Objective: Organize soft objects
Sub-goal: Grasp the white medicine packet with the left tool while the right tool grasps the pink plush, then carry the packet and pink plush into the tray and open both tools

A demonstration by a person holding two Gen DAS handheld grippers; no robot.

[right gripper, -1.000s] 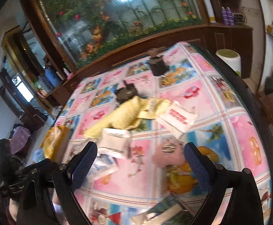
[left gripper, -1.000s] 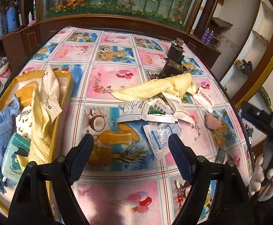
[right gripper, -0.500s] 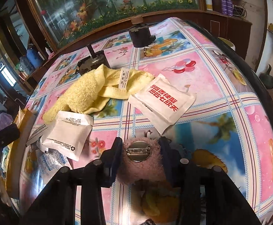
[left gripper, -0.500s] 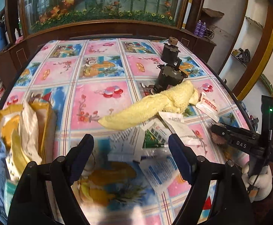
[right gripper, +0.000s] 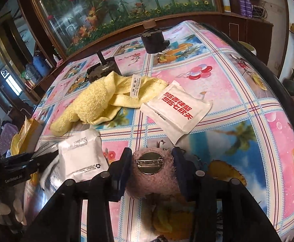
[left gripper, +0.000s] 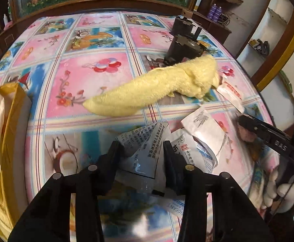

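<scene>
Pick-up step, judging by both grips; left gripper (left gripper: 142,155) pinched on a crumpled printed sachet (left gripper: 145,151) at 6 o'clock of the left wrist view, right gripper (right gripper: 152,165) clamped on a pink plush badge (right gripper: 153,173), pin-back up, at 6 o'clock of its own view; whether either is off the flowered tablecloth (right gripper: 237,100) yet, cannot tell.

Next, probably: lifting both clear of the loose pile without dragging neighbours, then carrying toward the yellow bin (left gripper: 16,109) at 9 o'clock; sachet thin and slack, likely to droop or slip; badge soft, grip across the fluff rather than the metal disc.

Still waiting on the cloth: yellow towel (left gripper: 153,86) toward 12 o'clock, one end touching a dark metal part (left gripper: 184,46); white packet with red print (right gripper: 177,109) just beside the towel; plain white pouch (right gripper: 82,157) at 9 o'clock of the badge.

Left view only: the bin's stuffed rim, and the right tool from the side at 3 o'clock; right view only: the badge's pin, the towel's sewn label (right gripper: 136,85), a second dark part (right gripper: 154,39) toward 12 o'clock, a gloved hand (right gripper: 3,209) at 8 o'clock.
</scene>
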